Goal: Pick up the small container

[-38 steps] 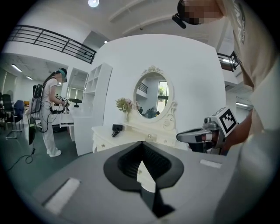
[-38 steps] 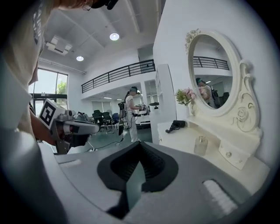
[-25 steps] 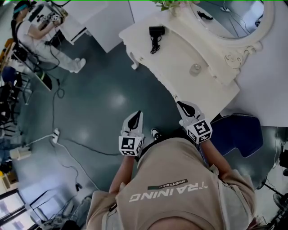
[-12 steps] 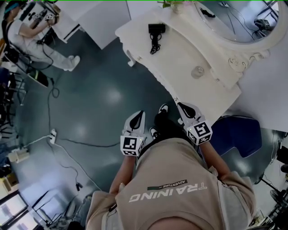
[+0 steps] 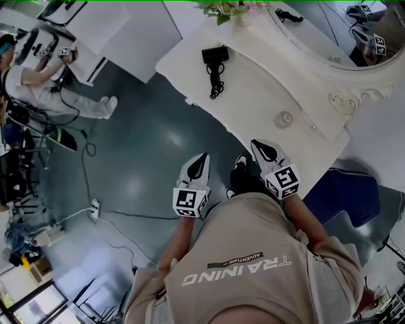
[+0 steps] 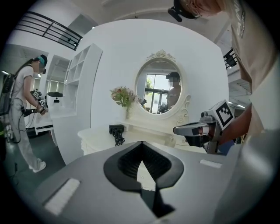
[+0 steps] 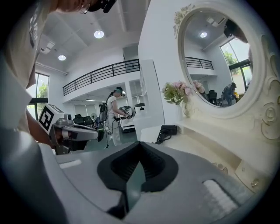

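Head view looks down on me standing just short of the white dressing table [image 5: 253, 88], both arms out in front. Left tongs [image 5: 203, 156] and right tongs [image 5: 255, 145] are both closed, tips together with nothing between them. That makes sense to me, since there's nothing to carry yet and neither one is over the tabletop.

The small container [image 5: 283, 118] sits on the table, close to the raised ledge under the mirror [image 5: 345, 38], on the end nearest my right side. So I'd guess the right tongs get the job, and they'll need to spread before going in.

The hair dryer [image 5: 214, 56] with its coiled cord lies well apart at the far end by the flowers [image 5: 223, 9], so it shouldn't get in the way.
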### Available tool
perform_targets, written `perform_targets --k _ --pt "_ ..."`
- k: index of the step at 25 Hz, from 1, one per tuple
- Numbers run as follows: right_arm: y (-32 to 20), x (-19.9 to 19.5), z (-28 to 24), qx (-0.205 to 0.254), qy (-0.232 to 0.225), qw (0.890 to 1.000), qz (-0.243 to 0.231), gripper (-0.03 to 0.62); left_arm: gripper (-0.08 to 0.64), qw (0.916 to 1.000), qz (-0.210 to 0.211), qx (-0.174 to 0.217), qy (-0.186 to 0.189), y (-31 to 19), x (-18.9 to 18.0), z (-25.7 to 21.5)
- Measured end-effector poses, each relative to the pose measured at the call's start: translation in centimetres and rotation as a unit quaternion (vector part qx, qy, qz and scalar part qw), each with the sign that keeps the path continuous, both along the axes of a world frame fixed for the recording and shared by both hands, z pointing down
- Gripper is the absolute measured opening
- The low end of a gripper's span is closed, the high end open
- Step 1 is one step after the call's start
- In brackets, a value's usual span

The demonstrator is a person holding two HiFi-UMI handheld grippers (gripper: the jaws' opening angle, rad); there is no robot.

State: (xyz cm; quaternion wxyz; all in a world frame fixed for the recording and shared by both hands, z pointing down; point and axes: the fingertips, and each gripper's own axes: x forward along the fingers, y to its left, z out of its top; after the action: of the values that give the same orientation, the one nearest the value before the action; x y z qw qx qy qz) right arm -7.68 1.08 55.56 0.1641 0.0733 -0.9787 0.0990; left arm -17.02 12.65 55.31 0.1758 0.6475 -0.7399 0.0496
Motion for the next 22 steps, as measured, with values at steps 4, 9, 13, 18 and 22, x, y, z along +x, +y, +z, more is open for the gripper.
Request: perform_targets --k 4,9,13,18,22 --pt "-2.8 -0.9 -0.5 0.009 -0.004 1.0 0.015 0.003 0.018 0.9995 0.03 0.006 -0.006 -4.3 -0.9 -1.3" --pt "-5.8 -0.9 -0.5 0.021 -0.006 0.999 0.035 0.003 0.018 0.997 0.075 0.013 -0.013 -9.3 -0.5 -1.6" --pt "-6.8 0.0 -0.5 0.019 -0.007 0.998 0.056 0.003 0.018 0.9932 0.115 0.01 -0.013 -12.3 0.2 -1.4" --pt "-8.5 0.9 0.0 0.013 -0.001 0.995 0.103 0.003 0.018 0.9845 0.171 0.015 -0.035 -15.8 1.0 -2.3" --pt "-9.1 0.8 0.2 0.009 0.007 0.991 0.134 0.003 0.018 0.9753 0.216 0.015 -0.045 -17.3 0.9 -1.8"
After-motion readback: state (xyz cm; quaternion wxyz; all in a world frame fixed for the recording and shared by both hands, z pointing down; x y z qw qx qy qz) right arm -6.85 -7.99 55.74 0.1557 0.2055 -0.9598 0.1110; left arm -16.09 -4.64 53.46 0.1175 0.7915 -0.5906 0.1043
